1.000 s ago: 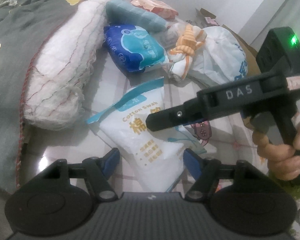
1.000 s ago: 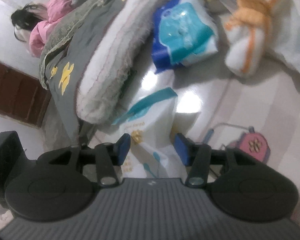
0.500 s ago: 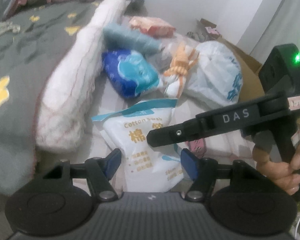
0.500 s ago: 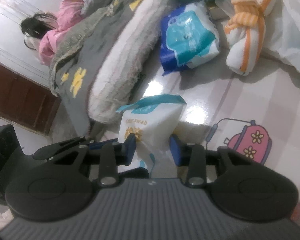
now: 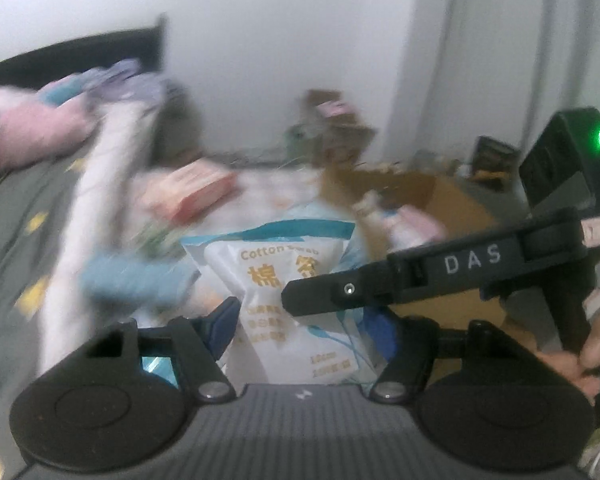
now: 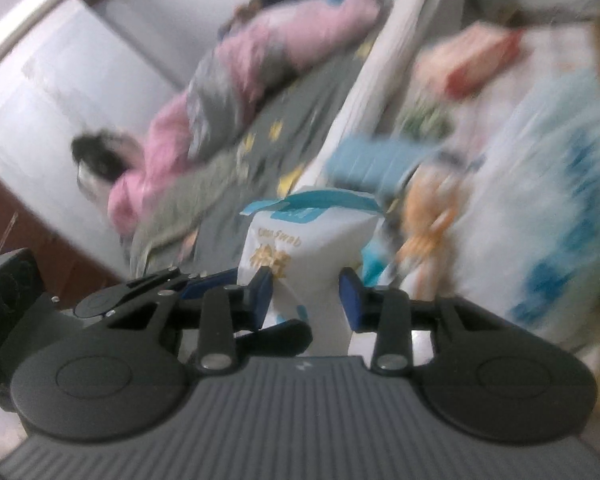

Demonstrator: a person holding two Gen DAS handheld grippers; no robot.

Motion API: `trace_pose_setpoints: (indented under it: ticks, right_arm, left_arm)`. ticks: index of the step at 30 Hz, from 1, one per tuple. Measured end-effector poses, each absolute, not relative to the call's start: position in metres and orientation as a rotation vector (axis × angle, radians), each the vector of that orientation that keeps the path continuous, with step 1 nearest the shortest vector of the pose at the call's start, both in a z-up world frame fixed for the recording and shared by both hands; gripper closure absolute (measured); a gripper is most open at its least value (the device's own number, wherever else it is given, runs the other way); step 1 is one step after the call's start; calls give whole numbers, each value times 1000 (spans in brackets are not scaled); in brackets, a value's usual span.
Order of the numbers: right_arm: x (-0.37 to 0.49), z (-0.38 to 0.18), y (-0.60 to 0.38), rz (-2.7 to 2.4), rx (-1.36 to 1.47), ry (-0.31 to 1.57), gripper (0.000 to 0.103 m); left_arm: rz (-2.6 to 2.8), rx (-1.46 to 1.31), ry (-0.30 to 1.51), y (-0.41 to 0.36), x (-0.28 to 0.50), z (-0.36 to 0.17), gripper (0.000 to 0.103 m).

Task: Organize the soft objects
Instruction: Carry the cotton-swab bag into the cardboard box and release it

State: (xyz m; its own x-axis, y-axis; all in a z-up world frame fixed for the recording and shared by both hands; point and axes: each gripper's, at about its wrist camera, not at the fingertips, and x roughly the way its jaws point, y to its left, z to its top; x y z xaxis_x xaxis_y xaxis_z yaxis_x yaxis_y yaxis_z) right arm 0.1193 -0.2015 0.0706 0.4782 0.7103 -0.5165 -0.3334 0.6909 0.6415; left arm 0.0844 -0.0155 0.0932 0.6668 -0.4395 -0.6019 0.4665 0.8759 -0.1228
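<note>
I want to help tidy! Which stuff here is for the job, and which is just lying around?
For the job: cotton swab bag, held between both grippers; cardboard box.
Lying around: grey bedspread, pink clothes, white plastic bag.

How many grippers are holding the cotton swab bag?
2: the left gripper pinches the bag low down, and the right gripper clamps its middle.
</note>
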Motion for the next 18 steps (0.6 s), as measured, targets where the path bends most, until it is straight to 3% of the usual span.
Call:
trace_pose_setpoints:
  ticks: [9,18]
  right_arm:
    - [142,98,-353,394,604,755,66]
    - [196,26,-447,300,794,881,66]
  left_arm:
    - [-739,54,710,-153,162,98,34]
    - [-739,140,860,-230,217,52,30]
